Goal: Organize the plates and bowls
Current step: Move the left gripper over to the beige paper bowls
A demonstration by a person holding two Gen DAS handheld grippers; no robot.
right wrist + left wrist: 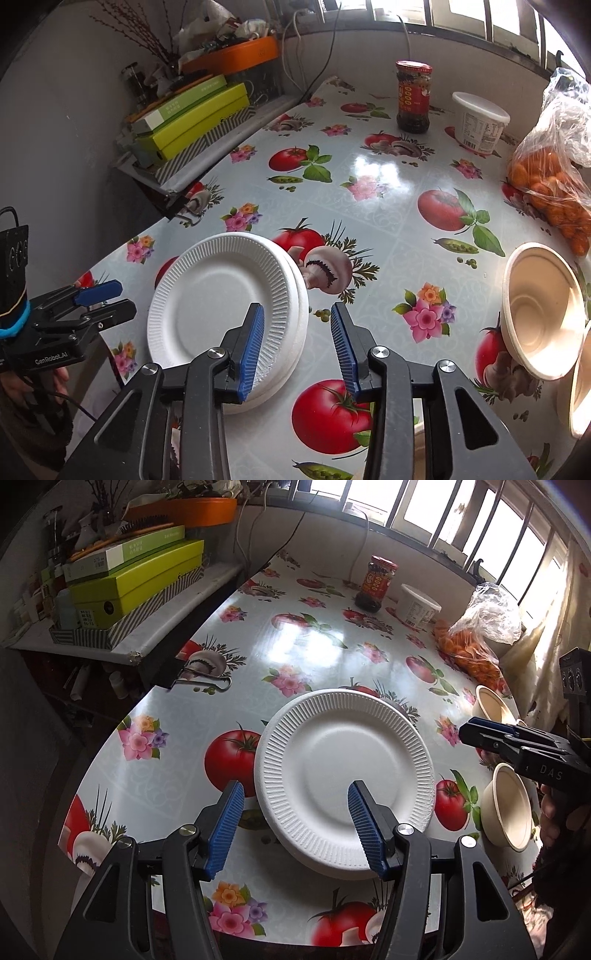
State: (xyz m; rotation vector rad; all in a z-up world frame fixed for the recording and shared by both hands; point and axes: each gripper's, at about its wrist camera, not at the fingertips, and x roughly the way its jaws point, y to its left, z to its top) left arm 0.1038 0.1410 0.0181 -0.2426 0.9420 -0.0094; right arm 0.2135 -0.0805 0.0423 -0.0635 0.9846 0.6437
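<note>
The left gripper [295, 827] is spread wide over the near edge of the table [332, 646], holding nothing. Its right finger hangs above the stack of white foam plates [345, 771], its left finger over the tablecloth just left of the stack; whether either pad touches anything cannot be told.

The right gripper [297, 350] is parted at a middling width and also holds nothing. Its left pad [253, 343] overlaps the right rim of the plates [221, 314], while the other pad sits over bare cloth beside a printed tomato.

The plates lie near the table's front, left of centre, stacked slightly askew. Two cream bowls [543, 310] sit at the near right edge, close together, the nearer one mostly cut off by the frame.

At the far side stand a red-lidded jar [413, 98] and a white tub [480, 122], with a bag of oranges [554, 184] to the right.
</note>
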